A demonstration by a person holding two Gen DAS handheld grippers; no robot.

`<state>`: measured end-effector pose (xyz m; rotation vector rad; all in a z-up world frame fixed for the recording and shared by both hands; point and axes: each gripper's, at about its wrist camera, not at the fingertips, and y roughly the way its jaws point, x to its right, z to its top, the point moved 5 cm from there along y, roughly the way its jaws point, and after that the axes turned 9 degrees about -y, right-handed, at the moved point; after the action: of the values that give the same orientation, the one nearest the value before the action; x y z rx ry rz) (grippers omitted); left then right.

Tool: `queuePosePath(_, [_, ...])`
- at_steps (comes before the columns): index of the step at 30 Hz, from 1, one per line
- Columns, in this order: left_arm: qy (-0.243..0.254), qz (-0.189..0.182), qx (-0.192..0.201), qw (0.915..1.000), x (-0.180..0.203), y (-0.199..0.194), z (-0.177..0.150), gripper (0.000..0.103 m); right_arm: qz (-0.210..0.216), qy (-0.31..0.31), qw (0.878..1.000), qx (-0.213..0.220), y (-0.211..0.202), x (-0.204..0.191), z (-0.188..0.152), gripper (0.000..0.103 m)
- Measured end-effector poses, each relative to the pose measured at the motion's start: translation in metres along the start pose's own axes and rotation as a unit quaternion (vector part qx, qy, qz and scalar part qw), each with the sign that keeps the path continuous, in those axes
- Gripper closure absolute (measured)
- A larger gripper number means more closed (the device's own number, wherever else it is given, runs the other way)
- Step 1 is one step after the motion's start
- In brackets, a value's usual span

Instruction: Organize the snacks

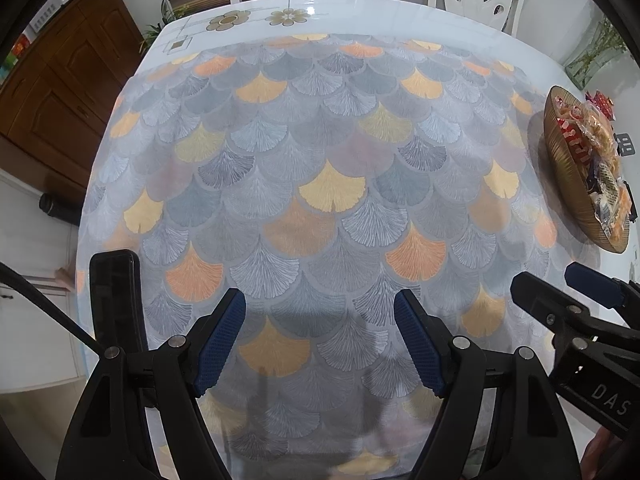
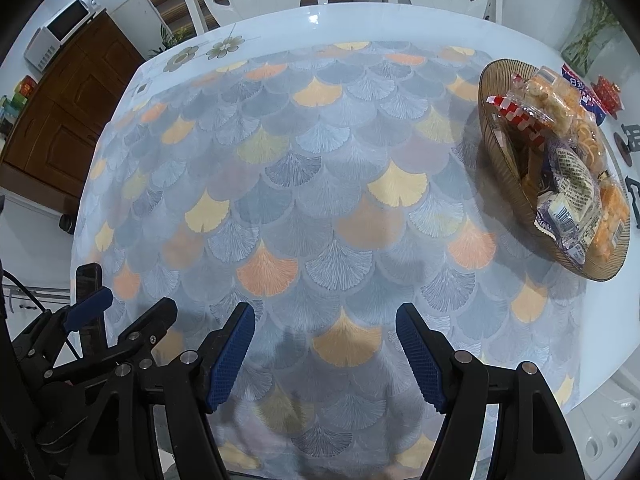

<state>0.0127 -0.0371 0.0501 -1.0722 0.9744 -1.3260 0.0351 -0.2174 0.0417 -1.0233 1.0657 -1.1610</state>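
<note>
Your left gripper (image 1: 320,336) hangs half-wide, nothing between its pads; your right gripper (image 2: 326,354) the same. Ahead the surface (image 2: 280,184) lies bare under its patterned cloth (image 1: 304,168). At far right, near the edge, one ribbed bowl (image 2: 498,152) is heaped with snack packets (image 2: 568,176).

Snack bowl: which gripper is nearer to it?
Right. The right gripper hovers open over the tablecloth with the snack bowl up to its right; the left gripper, also open and empty, sits farther out on the right gripper's other side.
</note>
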Motion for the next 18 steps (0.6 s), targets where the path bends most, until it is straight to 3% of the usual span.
queuePosePath(18, [0.003,-0.001,-0.001,1.0,0.0021,0.0013,0.0006,0.028,0.003,-0.005,1.0,-0.006,0.0039,0.002,0.0012,0.032])
